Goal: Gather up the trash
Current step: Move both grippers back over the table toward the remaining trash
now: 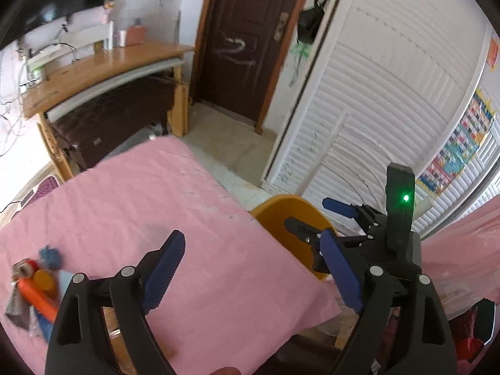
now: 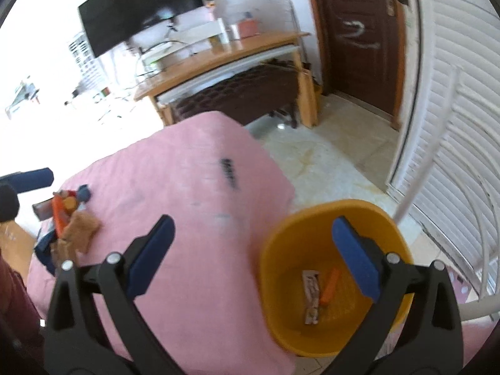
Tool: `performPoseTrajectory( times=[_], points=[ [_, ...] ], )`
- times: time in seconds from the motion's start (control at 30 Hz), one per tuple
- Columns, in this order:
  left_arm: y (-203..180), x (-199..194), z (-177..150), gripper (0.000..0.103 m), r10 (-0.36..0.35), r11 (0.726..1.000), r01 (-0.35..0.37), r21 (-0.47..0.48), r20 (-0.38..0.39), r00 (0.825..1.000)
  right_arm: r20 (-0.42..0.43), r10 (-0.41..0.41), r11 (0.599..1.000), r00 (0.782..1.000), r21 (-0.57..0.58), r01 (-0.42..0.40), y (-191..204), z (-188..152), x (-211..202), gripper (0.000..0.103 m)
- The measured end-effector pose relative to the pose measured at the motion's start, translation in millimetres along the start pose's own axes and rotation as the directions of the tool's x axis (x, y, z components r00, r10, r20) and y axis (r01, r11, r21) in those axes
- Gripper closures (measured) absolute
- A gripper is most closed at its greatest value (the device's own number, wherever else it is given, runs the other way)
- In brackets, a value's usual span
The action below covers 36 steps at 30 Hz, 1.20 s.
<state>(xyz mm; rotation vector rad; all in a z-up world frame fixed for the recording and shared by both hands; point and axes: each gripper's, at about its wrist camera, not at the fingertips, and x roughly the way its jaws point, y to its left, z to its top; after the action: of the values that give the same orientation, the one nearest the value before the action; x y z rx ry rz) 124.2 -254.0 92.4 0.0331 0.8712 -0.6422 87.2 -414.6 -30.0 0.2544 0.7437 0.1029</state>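
We see the trash lying in a small heap near the left edge of the pink bed: an orange tube, a brown crumpled piece, blue scraps and a dark wrapper, all blurred, touching one another. Two more pieces already lie on the bottom of the orange bin, a pale printed wrapper and an orange stick just beside it. The bin stands on the tiled floor against the right edge of the bed. Our right claw hangs above the bin's near rim with its blue pads wide apart and nothing between them; no earlier view lets us say more of it. Our left claw hovers over the bed, its jaws apart too and empty, with the heap off to its left. Beyond the bed stand a wooden desk with a dark screen above it, a brown door, and white louvred wardrobe doors along the right.
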Motion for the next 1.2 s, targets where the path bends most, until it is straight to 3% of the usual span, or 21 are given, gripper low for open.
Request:
performPoseTrajectory(
  times=[0.27, 0.5, 0.63, 0.8, 0.93, 1.03, 1.2],
  points=[
    [61, -66, -28, 0.015, 0.119, 0.991, -0.112, -0.067, 0.103, 0.988, 0.007, 0.097, 0.991, 0.995, -0.088, -0.096, 62, 0, 1, 0.006],
    [138, -112, -64, 0.013, 0.250, 0.954, -0.216, -0.210, 0.152, 0.956, -0.033, 0.165, 0.974, 0.986, -0.152, -0.168, 114, -3, 10, 0.006],
    [178, -124, -83, 0.013, 0.282, 0.929, -0.231, -0.291, 0.148, 0.948, -0.056, 0.179, 0.967, 0.982, -0.176, -0.187, 137, -7, 15, 0.006],
    [221, -126, -109, 0.013, 0.352, 0.895, -0.300, -0.330, 0.110, 0.929, -0.087, 0.201, 0.956, 0.976, -0.201, -0.215, 163, -18, 17, 0.006],
    [251, -121, -122, 0.013, 0.357, 0.885, -0.316, -0.343, 0.062, 0.932, -0.120, 0.215, 0.946, 0.969, -0.222, -0.237, 185, -30, 19, 0.006],
    [270, -109, -126, 0.013, 0.339, 0.888, -0.312, -0.339, 0.021, 0.941, -0.148, 0.226, 0.936, 0.963, -0.239, -0.257, 204, -41, 22, 0.006],
    [285, -77, -121, 0.013, 0.290, 0.914, -0.299, -0.274, -0.074, 0.954, -0.189, 0.230, 0.923, 0.955, -0.268, -0.276, 230, -56, 29, 0.006]
  ],
)
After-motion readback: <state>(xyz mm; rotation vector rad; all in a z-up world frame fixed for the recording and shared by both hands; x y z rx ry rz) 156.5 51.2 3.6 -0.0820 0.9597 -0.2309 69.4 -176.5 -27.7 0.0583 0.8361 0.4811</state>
